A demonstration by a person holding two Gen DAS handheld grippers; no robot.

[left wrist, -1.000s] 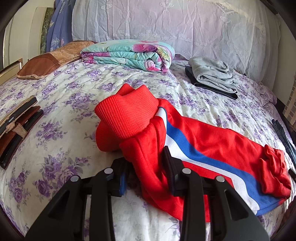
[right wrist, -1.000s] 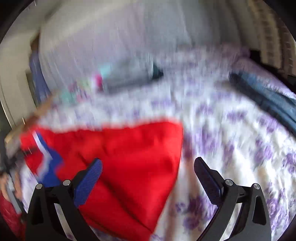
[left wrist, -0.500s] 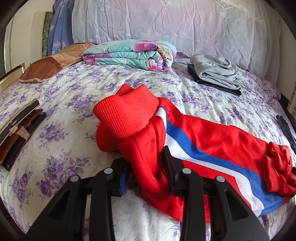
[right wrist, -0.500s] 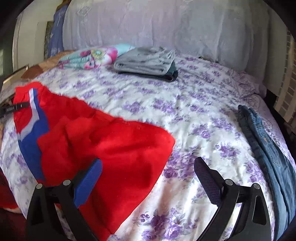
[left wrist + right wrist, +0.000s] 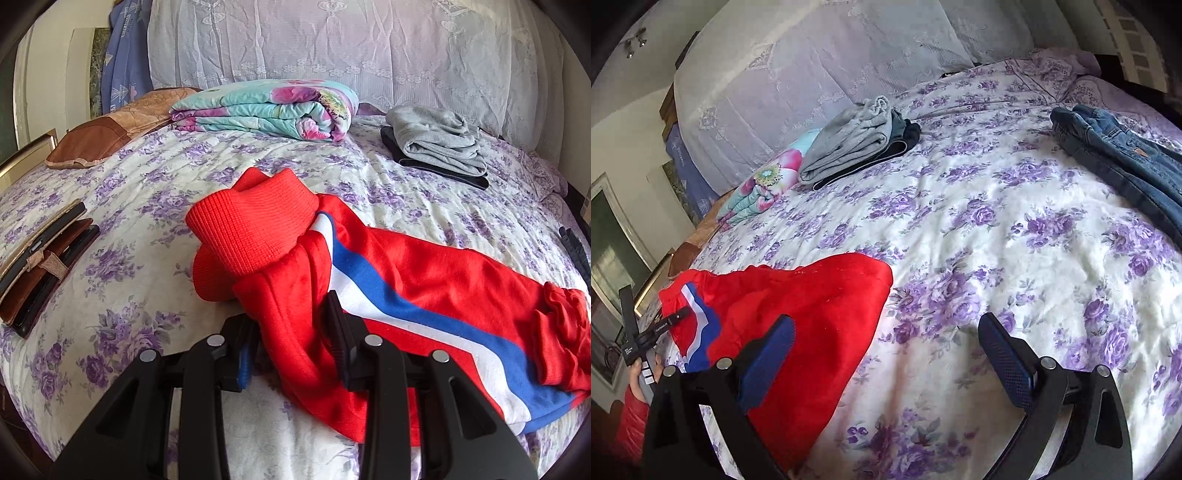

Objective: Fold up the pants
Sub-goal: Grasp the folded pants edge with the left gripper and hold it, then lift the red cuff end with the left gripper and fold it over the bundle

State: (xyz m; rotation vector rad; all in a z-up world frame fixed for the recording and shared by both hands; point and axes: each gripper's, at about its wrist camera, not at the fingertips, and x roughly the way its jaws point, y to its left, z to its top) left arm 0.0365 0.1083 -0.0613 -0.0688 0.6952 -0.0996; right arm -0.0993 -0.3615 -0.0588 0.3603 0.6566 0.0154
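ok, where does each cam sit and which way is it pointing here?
Left wrist: on the left gripper, low over the bed, facing the headboard; its fingers pinch the red pants.
Right wrist: on the right gripper, tilted, looking across the bed toward the jeans; fingers spread wide, and the left gripper with the person's hand at the left edge.
Shared: the red pants, the grey folded clothes and the floral quilt.

bed: floral purple-on-white quilt [image 5: 155, 177] | headboard: draped in pale lace cover [image 5: 332, 44] | wall: cream, left side [image 5: 624, 147] | left edge: framed glass panel [image 5: 613, 254] | blue patterned cloth hanging [image 5: 125, 55] beside headboard | light: bright daylight across quilt
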